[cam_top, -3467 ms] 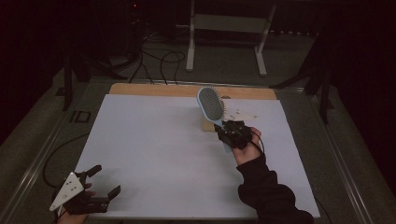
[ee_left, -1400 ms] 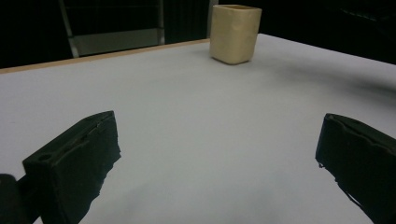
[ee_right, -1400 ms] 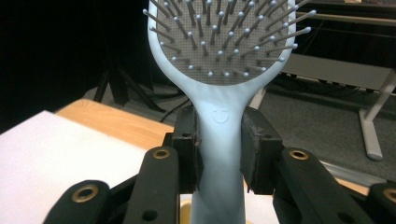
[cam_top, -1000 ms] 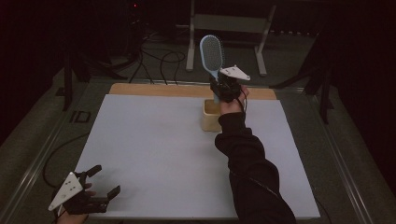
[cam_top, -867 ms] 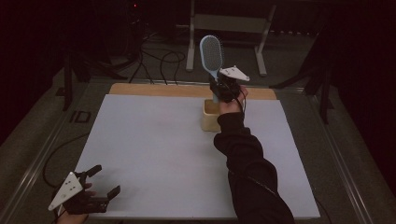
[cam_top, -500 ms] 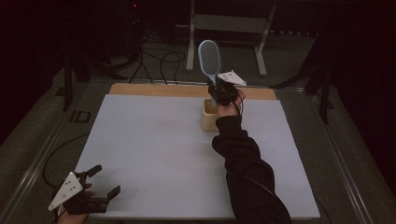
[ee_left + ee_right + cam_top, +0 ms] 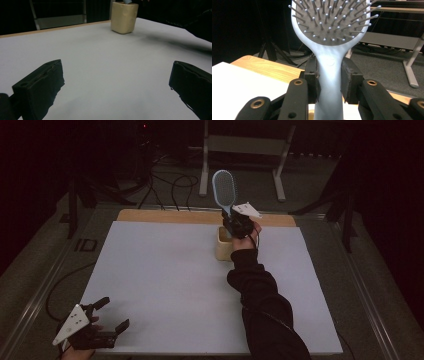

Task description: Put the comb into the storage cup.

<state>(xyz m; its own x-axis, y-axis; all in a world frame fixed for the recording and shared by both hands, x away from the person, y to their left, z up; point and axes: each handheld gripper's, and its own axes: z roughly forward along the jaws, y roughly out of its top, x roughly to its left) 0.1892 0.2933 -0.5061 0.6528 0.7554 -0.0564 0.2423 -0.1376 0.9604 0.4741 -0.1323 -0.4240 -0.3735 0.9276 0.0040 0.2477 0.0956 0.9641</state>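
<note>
White-topped table with one small holder standing on it.
The table had a pale, matte sheet covering most of its top, with a strip of light wood left bare along the twelve o'clock edge. A cream, square-sided holder stood upright on the sheet toward one o'clock, near that wooden strip.

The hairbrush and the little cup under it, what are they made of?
The hairbrush looks like smooth, matte pale-blue plastic, with thin pins tipped by tiny balls. The cup looks like matte cream plastic or silicone; its soft, rounded corners hint at that, but it is hard to be sure.
</note>
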